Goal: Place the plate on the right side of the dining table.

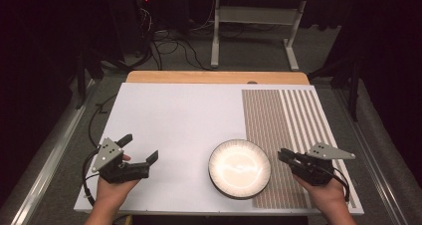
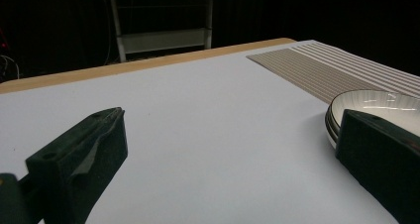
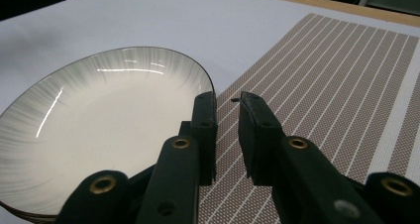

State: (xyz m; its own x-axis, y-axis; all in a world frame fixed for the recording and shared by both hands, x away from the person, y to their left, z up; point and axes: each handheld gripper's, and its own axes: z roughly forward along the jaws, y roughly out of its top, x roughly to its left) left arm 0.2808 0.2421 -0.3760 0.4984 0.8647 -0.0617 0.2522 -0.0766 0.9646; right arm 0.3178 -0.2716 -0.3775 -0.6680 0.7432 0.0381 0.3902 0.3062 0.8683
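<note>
While the white ribbed plate (image 1: 239,168) sat near the table's front edge, half on the striped placemat (image 1: 293,135), the right gripper (image 3: 227,135) stood nearly closed beside its right rim, holding nothing. To grip well, one jaw needed to slip under that rim. The left gripper (image 1: 139,148) waited wide open, empty, well to the left.

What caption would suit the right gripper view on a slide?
Right gripper, jaws nearly closed with nothing between them, beside the rim of a white plate at the striped placemat's edge.
</note>
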